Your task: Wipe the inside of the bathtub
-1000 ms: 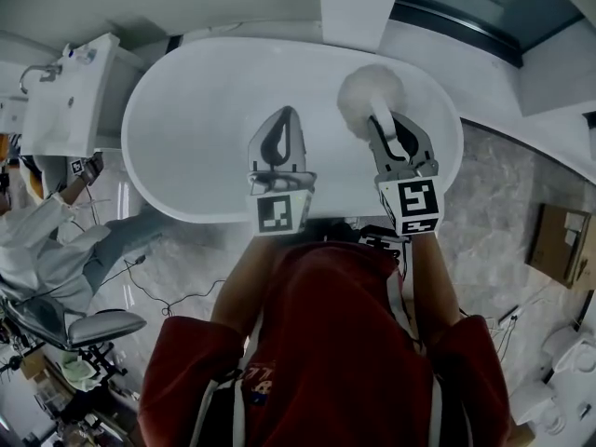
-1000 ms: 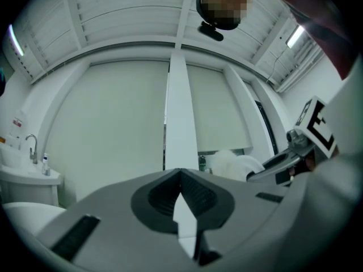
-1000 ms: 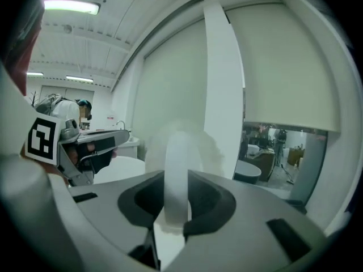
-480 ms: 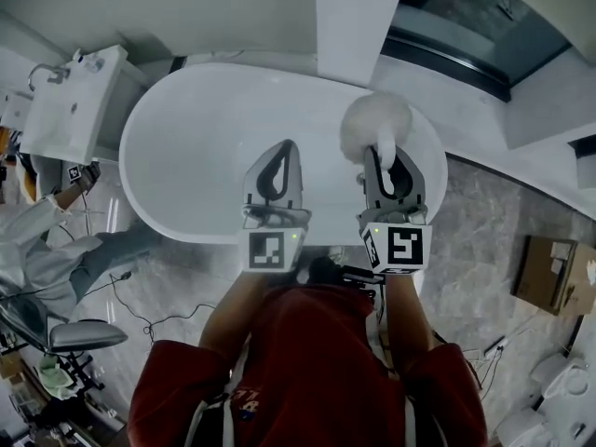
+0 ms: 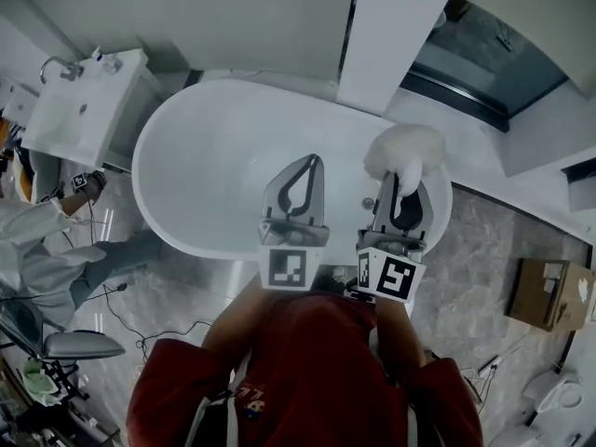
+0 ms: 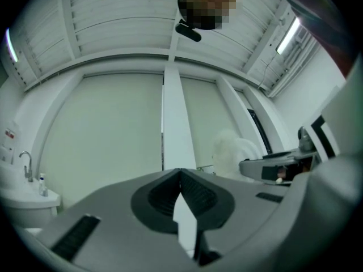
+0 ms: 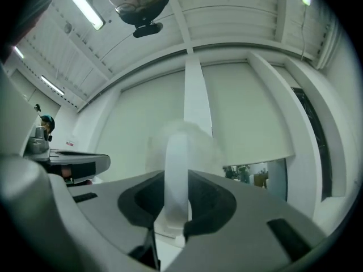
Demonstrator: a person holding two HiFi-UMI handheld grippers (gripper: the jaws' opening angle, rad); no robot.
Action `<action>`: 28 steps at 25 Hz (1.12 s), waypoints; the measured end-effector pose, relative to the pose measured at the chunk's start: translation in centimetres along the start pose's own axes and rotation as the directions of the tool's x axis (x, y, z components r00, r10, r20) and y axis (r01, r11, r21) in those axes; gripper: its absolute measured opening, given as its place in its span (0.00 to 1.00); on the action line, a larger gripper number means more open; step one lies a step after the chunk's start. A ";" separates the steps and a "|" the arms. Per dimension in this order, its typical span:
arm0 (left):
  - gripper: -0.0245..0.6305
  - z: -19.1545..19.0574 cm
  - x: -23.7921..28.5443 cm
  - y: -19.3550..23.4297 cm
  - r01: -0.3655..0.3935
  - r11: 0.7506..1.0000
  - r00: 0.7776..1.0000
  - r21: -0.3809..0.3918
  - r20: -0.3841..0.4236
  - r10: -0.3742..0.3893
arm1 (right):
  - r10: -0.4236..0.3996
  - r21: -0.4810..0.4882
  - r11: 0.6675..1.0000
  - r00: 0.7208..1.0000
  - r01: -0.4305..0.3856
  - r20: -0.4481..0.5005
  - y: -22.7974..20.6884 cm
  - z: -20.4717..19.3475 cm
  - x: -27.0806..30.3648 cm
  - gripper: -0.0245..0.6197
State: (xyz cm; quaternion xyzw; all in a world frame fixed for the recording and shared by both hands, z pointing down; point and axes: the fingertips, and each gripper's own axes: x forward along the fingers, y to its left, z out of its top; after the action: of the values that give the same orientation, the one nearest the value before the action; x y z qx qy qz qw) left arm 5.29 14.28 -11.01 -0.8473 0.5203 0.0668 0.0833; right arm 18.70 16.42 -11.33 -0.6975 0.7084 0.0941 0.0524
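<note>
A white oval bathtub lies below me in the head view. My right gripper is shut on the white handle of a fluffy white duster, whose head hangs over the tub's right end. In the right gripper view the duster handle stands between the jaws, with the fluffy head above them. My left gripper hovers over the tub's middle, shut with nothing in it. In the left gripper view its jaws meet at the tips, and the duster shows to the right.
A white sink unit with a tap stands left of the tub. A person in white crouches at the far left. A white pillar rises behind the tub. A cardboard box lies on the marble floor at right.
Both grippers have come up and tilted, now pointing toward the wall and ceiling. The duster has lifted toward the tub's right rim. The view has swung slightly right.
</note>
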 end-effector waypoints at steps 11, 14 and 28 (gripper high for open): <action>0.06 -0.8 0.4 1.3 0.007 1.000 1.000 -0.023 0.016 -0.006 | 0.028 -0.003 1.000 0.999 -0.028 -0.038 0.8 -0.4 0.7 0.18; 0.06 -1.4 0.2 1.4 -0.004 0.999 1.000 -0.047 0.001 0.004 | 0.028 -0.013 0.999 0.999 -0.029 -0.045 0.7 -0.5 0.5 0.18; 0.06 -0.3 -0.7 0.6 -0.002 1.000 1.000 -0.023 0.016 0.002 | 0.050 -0.052 0.997 0.997 -0.053 -0.066 1.2 -1.3 -0.1 0.18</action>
State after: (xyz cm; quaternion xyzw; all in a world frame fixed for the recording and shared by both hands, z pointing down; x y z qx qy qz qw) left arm 4.46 14.52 -10.61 -0.8472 0.5196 0.0795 0.0776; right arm 17.56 16.27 -9.95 -0.6829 0.7247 0.0918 0.0081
